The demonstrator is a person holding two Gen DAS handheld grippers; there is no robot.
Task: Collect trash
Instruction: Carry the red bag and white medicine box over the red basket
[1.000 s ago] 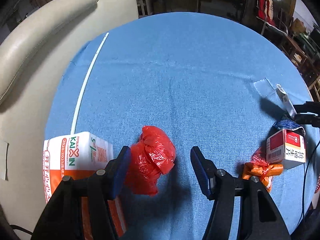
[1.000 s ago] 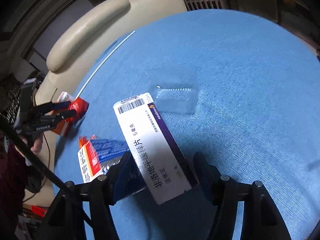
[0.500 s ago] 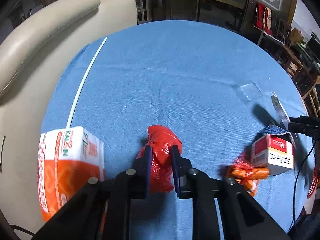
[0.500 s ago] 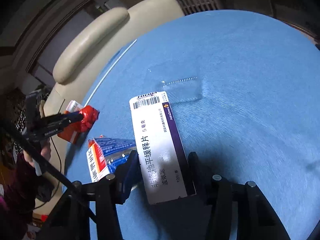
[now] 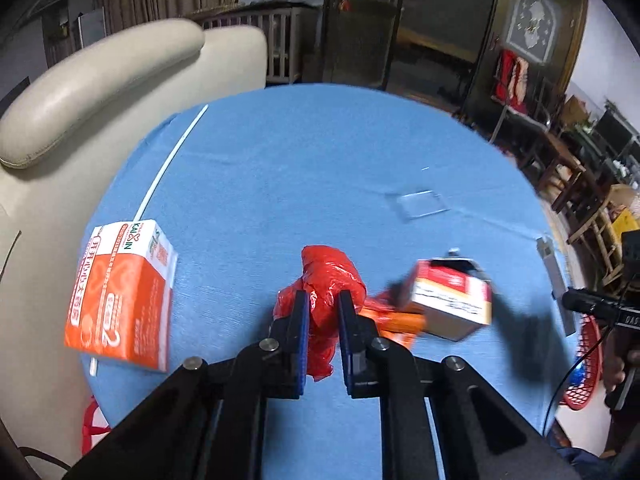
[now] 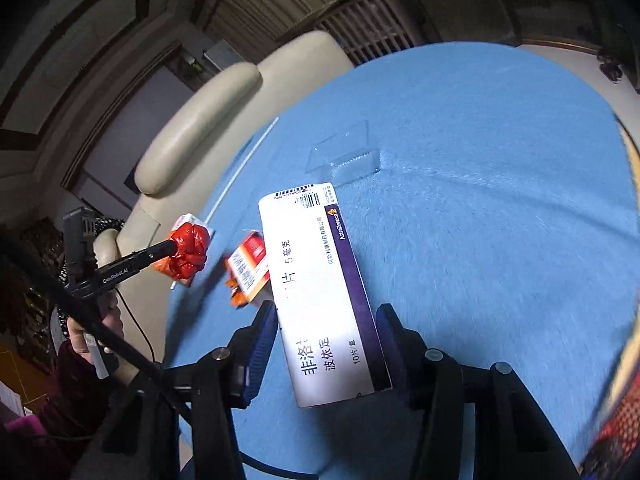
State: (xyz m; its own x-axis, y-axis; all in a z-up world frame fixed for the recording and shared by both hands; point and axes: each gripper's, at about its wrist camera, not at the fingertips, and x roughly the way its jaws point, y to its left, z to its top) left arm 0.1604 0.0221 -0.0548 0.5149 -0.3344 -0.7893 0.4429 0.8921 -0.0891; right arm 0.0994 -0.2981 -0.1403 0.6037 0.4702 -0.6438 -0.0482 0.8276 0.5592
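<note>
My left gripper is shut on a crumpled red plastic bag and holds it above the blue table; the bag also shows in the right wrist view. My right gripper is shut on a white and purple medicine box, lifted off the table. A small red and white carton and an orange wrapper lie to the right of the bag.
A large orange and white KAIXIN box lies at the table's left edge beside a thin white rod. A clear plastic piece lies further back. A cream sofa stands left. A red basket is at the right.
My left gripper closed on the red bag and raised it. My right gripper lifted the medicine box higher. The small red carton has shifted and looks blurred.
</note>
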